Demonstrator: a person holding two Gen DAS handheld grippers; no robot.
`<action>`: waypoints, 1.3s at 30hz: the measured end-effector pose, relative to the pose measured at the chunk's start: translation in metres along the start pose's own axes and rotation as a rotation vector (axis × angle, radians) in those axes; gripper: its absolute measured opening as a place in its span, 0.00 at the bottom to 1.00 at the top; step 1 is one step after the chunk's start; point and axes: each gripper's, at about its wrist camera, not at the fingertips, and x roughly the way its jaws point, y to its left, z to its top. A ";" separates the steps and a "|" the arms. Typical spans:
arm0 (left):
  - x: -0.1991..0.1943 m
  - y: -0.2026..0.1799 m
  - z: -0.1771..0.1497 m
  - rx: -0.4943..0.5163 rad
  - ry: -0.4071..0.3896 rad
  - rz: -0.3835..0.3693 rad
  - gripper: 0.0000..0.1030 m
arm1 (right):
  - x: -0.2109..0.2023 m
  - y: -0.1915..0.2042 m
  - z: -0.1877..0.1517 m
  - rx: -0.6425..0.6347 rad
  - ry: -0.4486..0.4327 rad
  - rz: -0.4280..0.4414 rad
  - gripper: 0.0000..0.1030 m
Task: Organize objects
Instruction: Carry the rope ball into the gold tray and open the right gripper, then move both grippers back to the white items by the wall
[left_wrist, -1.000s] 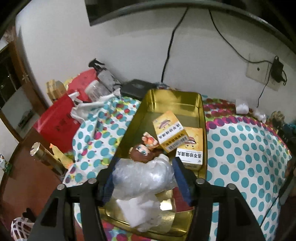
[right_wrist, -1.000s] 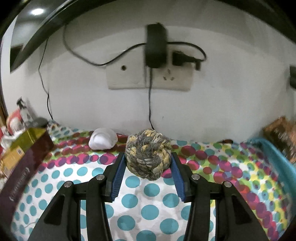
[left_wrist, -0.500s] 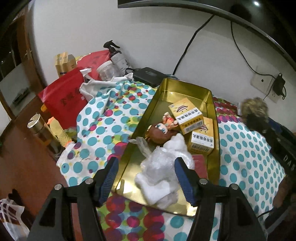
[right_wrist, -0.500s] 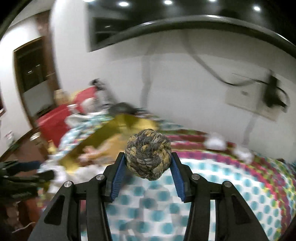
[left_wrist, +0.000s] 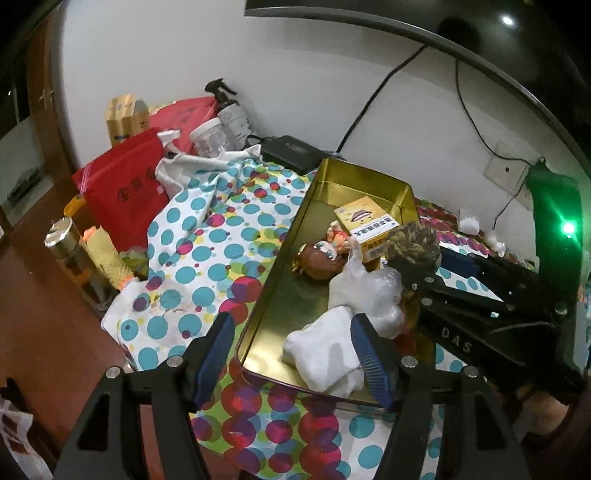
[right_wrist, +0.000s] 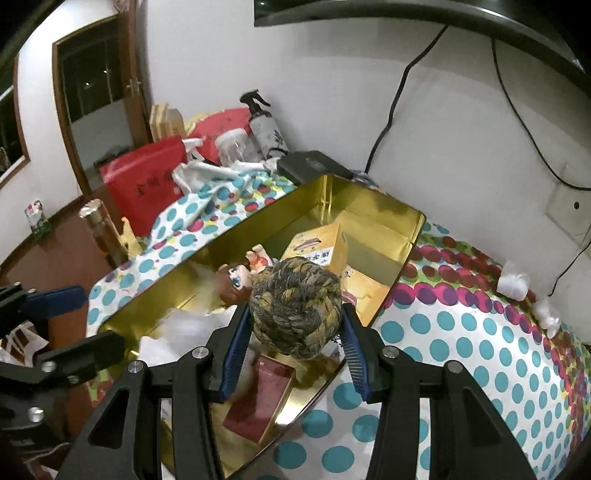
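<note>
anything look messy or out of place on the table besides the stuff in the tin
Yes. The polka-dot tablecloth is rumpled and bunched up at its far left end by the red bag, and two crumpled white wads lie loose near the wall, outside the gold tin.

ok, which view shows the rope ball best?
Right wrist: the rope ball sits centred and close, clamped in the right hand-held gripper. Left wrist shows it smaller, side-on, above the gold tin.

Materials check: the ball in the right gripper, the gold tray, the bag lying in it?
Ball: looks like braided rope, cotton or similar, matte grey and yellow strands knotted together.
Gold tray: likely thin metal, glossy; its walls mirror the contents and the rim is rolled.
Bag: thin clear plastic film, crinkled with white glints.
The right gripper is shut on the ball.
</note>
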 end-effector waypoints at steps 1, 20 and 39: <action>0.000 0.002 0.000 -0.006 0.001 -0.003 0.65 | 0.003 -0.001 0.000 0.006 0.008 -0.003 0.44; 0.007 -0.035 0.009 0.022 0.026 -0.064 0.65 | -0.030 -0.025 -0.009 0.053 -0.116 -0.014 0.74; 0.146 -0.289 0.143 0.143 -0.041 -0.012 0.69 | -0.031 -0.306 -0.057 0.487 -0.133 -0.465 0.74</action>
